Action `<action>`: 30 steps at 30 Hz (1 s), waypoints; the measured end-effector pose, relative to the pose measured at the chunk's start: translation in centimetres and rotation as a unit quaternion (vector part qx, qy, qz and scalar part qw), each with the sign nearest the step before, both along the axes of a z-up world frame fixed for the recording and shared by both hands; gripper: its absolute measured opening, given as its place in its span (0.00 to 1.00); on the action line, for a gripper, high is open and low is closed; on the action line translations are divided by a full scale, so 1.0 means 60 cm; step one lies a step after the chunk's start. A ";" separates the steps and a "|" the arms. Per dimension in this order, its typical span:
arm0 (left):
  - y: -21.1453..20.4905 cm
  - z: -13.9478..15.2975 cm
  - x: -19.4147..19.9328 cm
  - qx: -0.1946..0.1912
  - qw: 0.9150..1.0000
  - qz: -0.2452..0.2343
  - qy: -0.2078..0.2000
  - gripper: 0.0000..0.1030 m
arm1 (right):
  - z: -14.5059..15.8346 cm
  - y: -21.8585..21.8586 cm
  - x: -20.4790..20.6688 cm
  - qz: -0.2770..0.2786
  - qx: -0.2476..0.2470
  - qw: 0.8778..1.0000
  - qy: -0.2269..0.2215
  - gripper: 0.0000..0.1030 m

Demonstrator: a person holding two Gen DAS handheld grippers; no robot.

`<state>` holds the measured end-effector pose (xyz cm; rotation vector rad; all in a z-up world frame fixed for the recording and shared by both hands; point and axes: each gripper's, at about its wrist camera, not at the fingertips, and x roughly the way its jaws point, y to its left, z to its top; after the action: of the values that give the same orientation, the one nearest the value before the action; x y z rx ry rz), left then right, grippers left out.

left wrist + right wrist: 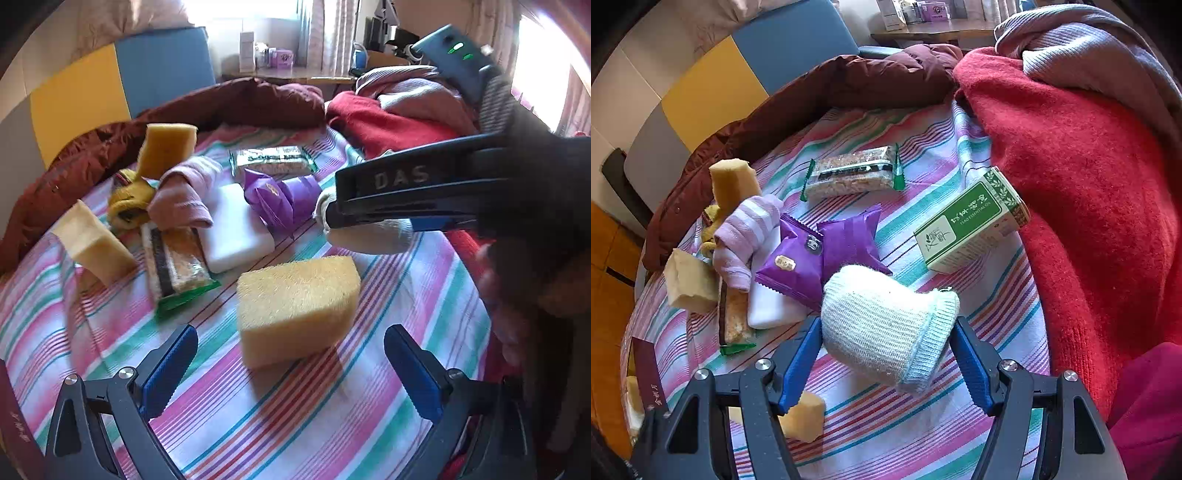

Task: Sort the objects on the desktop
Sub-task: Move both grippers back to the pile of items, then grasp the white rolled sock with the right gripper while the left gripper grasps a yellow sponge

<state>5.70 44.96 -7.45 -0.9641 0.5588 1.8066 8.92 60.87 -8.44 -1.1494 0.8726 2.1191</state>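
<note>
Sock [886, 325] sits clamped in your right claw [886, 354]. Your left claw [291, 373] gapes wide, empty, before the yellow sponge [297, 306].

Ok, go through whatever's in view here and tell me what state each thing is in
Left gripper: jaws open, empty.
Right gripper: jaws around the white knitted sock.
Big yellow sponge block: loose on the striped cloth.
Green-and-white cardboard box: closed, tilted.

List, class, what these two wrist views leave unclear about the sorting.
- Right gripper around the white sock: pad contact hidden behind the sock; cannot tell.
- White block: mostly covered by purple packets.
- Sponge: partly hidden behind the gripper finger.
</note>
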 end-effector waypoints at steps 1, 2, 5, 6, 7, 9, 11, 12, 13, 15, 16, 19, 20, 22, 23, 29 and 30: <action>0.004 -0.003 0.000 -0.001 1.000 0.004 0.000 1.00 | 0.000 0.000 0.000 0.001 0.000 1.000 0.001 0.69; 0.010 -0.007 -0.004 -0.007 1.000 0.009 0.001 1.00 | 0.001 0.000 0.000 0.001 -0.001 1.000 0.003 0.69; 0.017 -0.018 -0.013 -0.019 0.999 0.024 -0.011 0.75 | -0.001 0.003 0.000 0.000 -0.005 1.000 0.005 0.69; 0.016 -0.020 -0.018 -0.009 0.999 0.024 -0.030 0.68 | -0.002 0.003 0.000 0.000 -0.007 1.000 0.006 0.69; 0.014 -0.019 -0.021 -0.002 0.999 0.025 -0.043 0.66 | -0.003 0.004 0.000 0.000 -0.008 1.000 0.006 0.69; 0.010 -0.018 -0.021 0.005 0.999 0.026 -0.047 0.62 | -0.003 0.004 -0.001 -0.006 -0.007 1.000 0.005 0.69; 0.005 -0.018 -0.019 0.006 0.999 0.022 -0.046 0.60 | -0.004 0.005 -0.001 -0.007 -0.007 1.000 0.004 0.69; 0.001 -0.018 -0.019 0.006 0.999 0.023 -0.047 0.59 | -0.004 0.006 -0.001 -0.007 -0.007 1.000 0.003 0.69; -0.004 -0.017 -0.019 0.007 0.999 0.024 -0.046 0.59 | -0.004 0.007 -0.001 -0.008 -0.006 1.000 0.004 0.69; -0.017 -0.014 -0.018 0.007 0.999 0.029 -0.043 0.59 | -0.002 0.007 0.001 -0.010 -0.005 1.000 0.006 0.69; -0.025 -0.012 -0.017 0.007 0.998 0.033 -0.044 0.59 | -0.001 0.008 0.002 -0.011 -0.004 1.000 0.009 0.69; -0.048 -0.009 -0.027 0.009 0.997 0.055 -0.046 0.59 | 0.004 0.007 0.005 -0.010 0.000 1.000 0.017 0.69; -0.057 -0.007 -0.030 0.012 0.997 0.063 -0.047 0.59 | 0.005 0.007 0.006 -0.010 0.001 1.000 0.019 0.69; -0.080 -0.001 -0.035 0.019 0.996 0.080 -0.045 0.59 | 0.011 0.005 0.007 -0.009 0.004 1.000 0.029 0.69; -0.089 0.004 -0.036 0.022 0.995 0.086 -0.042 0.59 | 0.014 0.003 0.007 -0.008 0.007 0.999 0.033 0.69; -0.150 0.037 -0.043 0.043 0.991 0.123 -0.027 0.59 | 0.047 -0.017 0.010 0.020 0.030 0.995 0.095 0.69; -0.161 0.043 -0.042 0.046 0.990 0.128 -0.023 0.59 | 0.052 -0.021 0.009 0.030 0.033 0.993 0.106 0.69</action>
<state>3.15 35.29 -4.88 -1.0494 0.3306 2.0131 9.44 59.59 -5.32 -0.9393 0.8631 2.3332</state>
